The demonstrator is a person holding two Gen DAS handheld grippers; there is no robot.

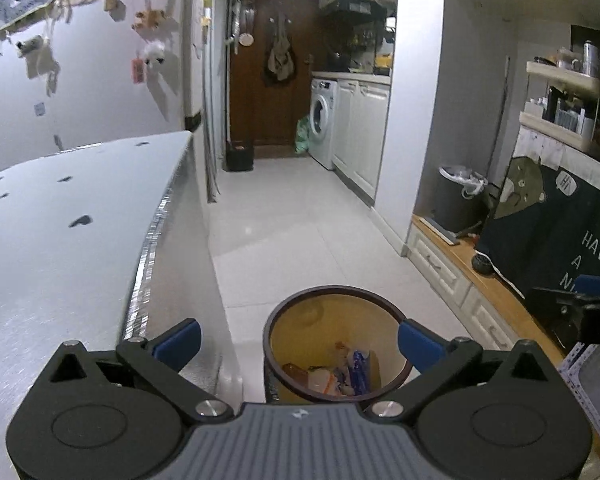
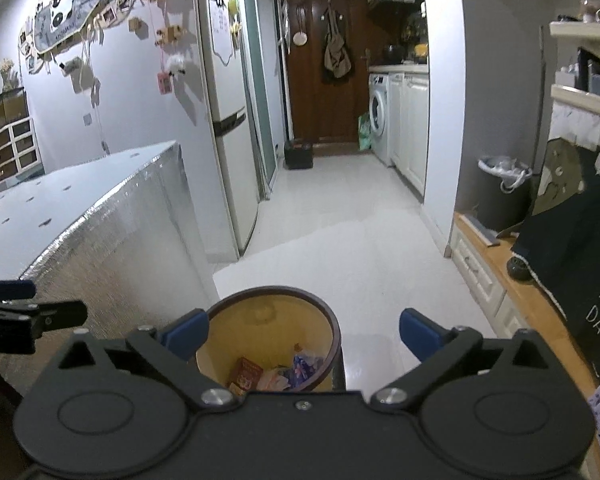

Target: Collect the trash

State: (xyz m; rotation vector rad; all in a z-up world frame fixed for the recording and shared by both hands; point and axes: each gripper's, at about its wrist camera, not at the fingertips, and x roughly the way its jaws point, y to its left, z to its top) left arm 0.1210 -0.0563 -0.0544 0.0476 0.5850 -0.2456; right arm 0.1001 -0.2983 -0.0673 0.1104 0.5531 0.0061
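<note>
**Both grippers empty above the bin**

Left gripper [image 1: 299, 340] hangs with its blue pads spread wide and nothing between them; just to its left runs the foil-wrapped table [image 1: 80, 240]. Below and between the pads sits the round trash bin [image 1: 380, 304] on the pale tiled floor [image 1: 300, 220], with wrappers and packets [image 1: 340, 376] lying at its bottom. Right gripper [image 2: 304, 336] is likewise released and bare, the bin [image 2: 332, 320] under its left pad. Farther right, a dark printed cloth [image 2: 572, 264] drapes over a wooden bench [image 2: 532, 304].
</note>
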